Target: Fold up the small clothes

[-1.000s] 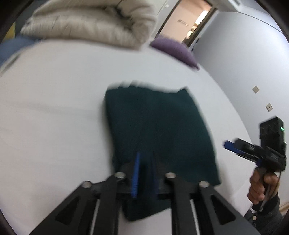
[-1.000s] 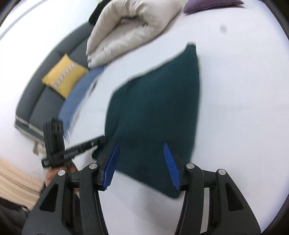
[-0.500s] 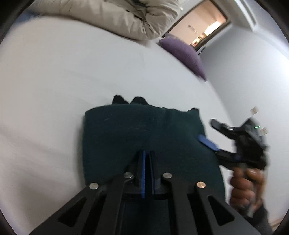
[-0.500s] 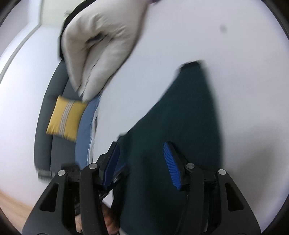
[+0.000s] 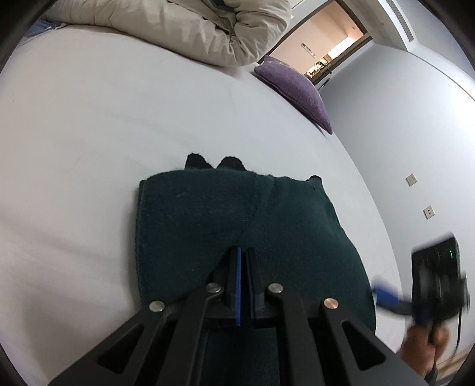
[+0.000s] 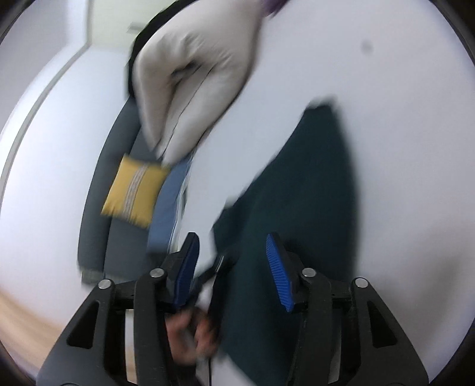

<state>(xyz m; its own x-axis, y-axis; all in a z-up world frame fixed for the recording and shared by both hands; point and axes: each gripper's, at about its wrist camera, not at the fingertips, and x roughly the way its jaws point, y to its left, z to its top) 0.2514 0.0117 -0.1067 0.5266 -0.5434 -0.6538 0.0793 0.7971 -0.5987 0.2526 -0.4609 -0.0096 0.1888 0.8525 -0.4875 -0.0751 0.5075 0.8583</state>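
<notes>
A dark green knitted garment [image 5: 207, 225] lies on the white bed sheet [image 5: 89, 118], with one layer doubled over another. My left gripper [image 5: 242, 252] is shut on a raised flap of it at the near edge. A black edge of cloth pokes out past the far side. My right gripper [image 6: 231, 237] is open and hovers over the garment's [image 6: 297, 207] near left part, nothing between its blue pads. In the left wrist view it is a blur at the garment's right edge [image 5: 386, 300], held by a hand [image 5: 424, 350]. The left gripper's black fingers [image 6: 221, 262] show between the right jaws.
A beige duvet [image 5: 193, 26] is heaped at the far side of the bed and a purple pillow [image 5: 294, 89] lies by the open doorway [image 5: 326, 50]. Left of the bed stands a grey sofa [image 6: 95, 231] with a yellow cushion [image 6: 133, 190] and a blue cloth [image 6: 166, 202].
My left jaws closed on the garment's near edge and carried it forward and down, so the garment now lies doubled and shorter. The right gripper, still open, rolled and sank closer over the cloth.
</notes>
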